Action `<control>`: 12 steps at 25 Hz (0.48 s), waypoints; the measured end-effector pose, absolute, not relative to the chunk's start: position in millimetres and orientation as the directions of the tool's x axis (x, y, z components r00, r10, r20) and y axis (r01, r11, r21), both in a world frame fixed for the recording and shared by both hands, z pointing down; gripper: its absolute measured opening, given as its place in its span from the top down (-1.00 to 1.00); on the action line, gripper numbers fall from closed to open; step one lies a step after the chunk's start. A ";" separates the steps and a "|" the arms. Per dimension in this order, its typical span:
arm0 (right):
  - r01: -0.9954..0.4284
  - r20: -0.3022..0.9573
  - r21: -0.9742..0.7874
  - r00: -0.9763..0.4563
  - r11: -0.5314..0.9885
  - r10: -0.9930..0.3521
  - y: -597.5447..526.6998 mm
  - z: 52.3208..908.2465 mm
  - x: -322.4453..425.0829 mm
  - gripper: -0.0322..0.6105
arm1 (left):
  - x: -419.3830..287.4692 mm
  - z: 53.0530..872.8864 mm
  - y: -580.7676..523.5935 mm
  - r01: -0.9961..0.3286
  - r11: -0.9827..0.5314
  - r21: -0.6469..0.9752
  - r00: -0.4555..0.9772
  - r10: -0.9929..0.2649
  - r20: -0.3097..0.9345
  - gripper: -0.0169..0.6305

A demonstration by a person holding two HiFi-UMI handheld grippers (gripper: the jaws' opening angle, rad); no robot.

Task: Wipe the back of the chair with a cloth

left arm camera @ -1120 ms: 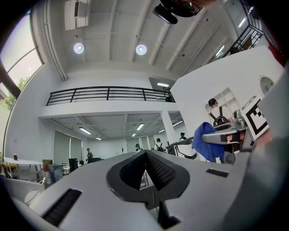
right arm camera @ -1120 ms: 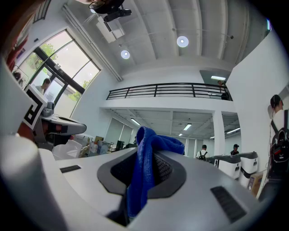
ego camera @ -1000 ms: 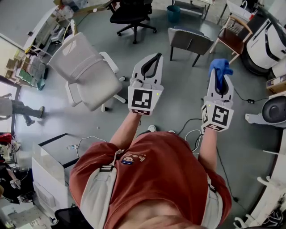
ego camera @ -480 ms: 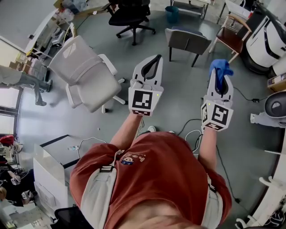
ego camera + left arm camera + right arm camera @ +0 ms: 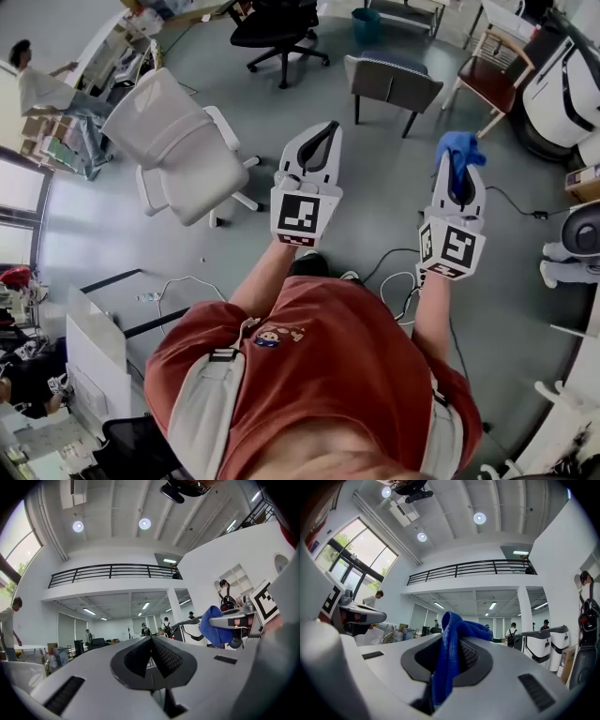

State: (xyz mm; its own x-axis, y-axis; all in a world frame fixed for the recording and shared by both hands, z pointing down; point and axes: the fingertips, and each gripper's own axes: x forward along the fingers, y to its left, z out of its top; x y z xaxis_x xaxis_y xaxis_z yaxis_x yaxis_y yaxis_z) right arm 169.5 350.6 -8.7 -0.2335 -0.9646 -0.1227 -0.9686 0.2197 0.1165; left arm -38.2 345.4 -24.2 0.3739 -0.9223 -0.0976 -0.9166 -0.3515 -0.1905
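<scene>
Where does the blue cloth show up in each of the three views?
Head view: blue cloth at upper right.
Left gripper view: right of centre, at mid height.
Right gripper view: centre, clamped between the jaws.
Shared landmark: black balcony railing, in both gripper views only.

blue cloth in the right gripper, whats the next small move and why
Probably swing the right gripper left and forward toward the white swivel office chair. Its jaws are already shut on the blue fabric cloth, but it hangs over grey floor, well apart from the chair's backrest, so no wiping can start yet.
</scene>
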 end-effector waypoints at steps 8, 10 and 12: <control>-0.960 -0.105 0.111 -0.269 0.258 -0.957 319.3 5.1 169.5 0.74 | -32.7 -8.9 321.6 -0.926 -0.328 -0.188 0.347 -0.934 -0.079 0.91; -0.959 -0.099 0.109 -0.271 0.260 -0.958 308.1 7.7 165.4 0.74 | -35.4 -6.4 310.8 -0.925 -0.333 -0.182 0.350 -0.934 -0.076 0.91; -0.959 -0.093 0.111 -0.271 0.261 -0.958 294.3 9.2 158.8 0.74 | -40.4 -4.2 296.9 -0.925 -0.338 -0.175 0.354 -0.932 -0.074 0.91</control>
